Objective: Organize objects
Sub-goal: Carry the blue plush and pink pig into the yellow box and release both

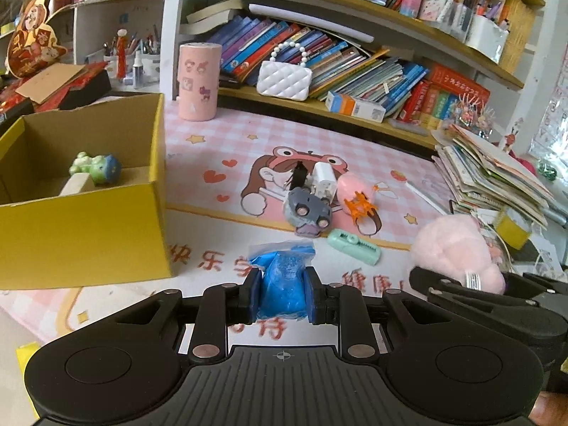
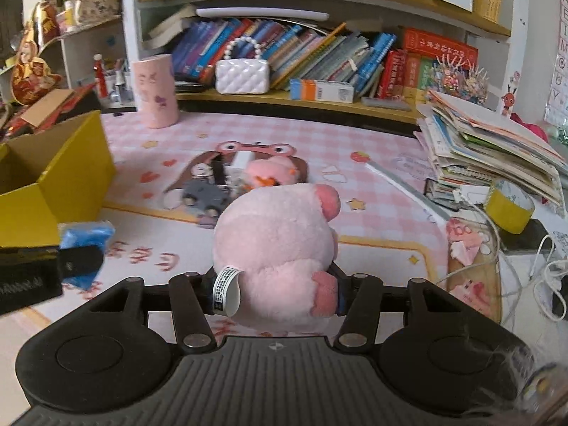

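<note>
My left gripper [image 1: 282,298] is clamped on a blue bag [image 1: 282,289], just right of the yellow box [image 1: 81,238]. My right gripper [image 2: 275,293] squeezes a pink plush toy [image 2: 275,245] (tag dangling) above the mat [image 2: 372,149].

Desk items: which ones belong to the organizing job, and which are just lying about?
Part of the job:
- blue bag, clamped in left gripper
- pink plush, clamped in right gripper
- yellow box, green figurine inside
- grey toy, mint clip, orange clip

Lying about:
- pink canister
- white purse
- paper stack
- tape roll
</note>
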The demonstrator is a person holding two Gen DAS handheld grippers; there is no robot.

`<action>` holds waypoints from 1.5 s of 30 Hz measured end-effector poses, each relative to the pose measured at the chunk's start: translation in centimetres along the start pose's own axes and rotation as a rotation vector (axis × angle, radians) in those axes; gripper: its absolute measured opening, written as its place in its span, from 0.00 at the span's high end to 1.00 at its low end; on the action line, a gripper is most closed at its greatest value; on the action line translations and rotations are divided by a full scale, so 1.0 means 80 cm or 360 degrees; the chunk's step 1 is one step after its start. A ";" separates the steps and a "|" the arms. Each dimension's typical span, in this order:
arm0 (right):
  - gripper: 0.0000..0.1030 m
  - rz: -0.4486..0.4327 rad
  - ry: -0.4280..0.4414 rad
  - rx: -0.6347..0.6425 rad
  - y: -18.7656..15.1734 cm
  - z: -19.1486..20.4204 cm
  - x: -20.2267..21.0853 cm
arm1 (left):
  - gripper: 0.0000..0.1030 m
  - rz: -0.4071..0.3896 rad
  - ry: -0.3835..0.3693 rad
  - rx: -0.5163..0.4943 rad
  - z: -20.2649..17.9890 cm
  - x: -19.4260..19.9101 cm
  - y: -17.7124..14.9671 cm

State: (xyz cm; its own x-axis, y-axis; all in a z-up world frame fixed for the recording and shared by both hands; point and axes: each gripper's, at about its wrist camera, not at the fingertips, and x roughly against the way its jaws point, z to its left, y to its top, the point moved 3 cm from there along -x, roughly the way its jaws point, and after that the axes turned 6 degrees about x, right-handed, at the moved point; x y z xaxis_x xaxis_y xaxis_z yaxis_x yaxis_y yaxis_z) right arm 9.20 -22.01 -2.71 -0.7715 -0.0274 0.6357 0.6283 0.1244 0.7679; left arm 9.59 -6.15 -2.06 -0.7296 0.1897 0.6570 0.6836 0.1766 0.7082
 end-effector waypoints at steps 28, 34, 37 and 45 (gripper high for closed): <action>0.50 -0.0012 0.0442 0.0206 -0.048 0.288 0.109 | 0.78 -0.0189 0.0281 0.0203 0.234 0.182 -0.044; 0.50 -0.0077 0.0424 0.0208 -0.038 0.304 0.128 | 0.78 -0.0270 0.0272 0.0182 0.249 0.204 -0.037; 0.50 -0.0127 0.0419 0.0218 -0.030 0.309 0.135 | 0.78 -0.0332 0.0267 0.0157 0.252 0.214 -0.028; 0.50 -0.0352 0.0389 0.0186 0.047 0.296 0.135 | 0.78 -0.0510 0.0198 0.0144 0.243 0.217 0.031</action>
State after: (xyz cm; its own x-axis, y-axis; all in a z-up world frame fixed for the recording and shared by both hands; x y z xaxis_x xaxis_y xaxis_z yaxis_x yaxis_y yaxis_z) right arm 0.85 1.64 5.22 -0.8319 -0.3014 0.4660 0.4221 0.2016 0.8838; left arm -1.06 16.31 6.06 -0.9001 -0.0074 0.4356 0.4144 0.2939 0.8613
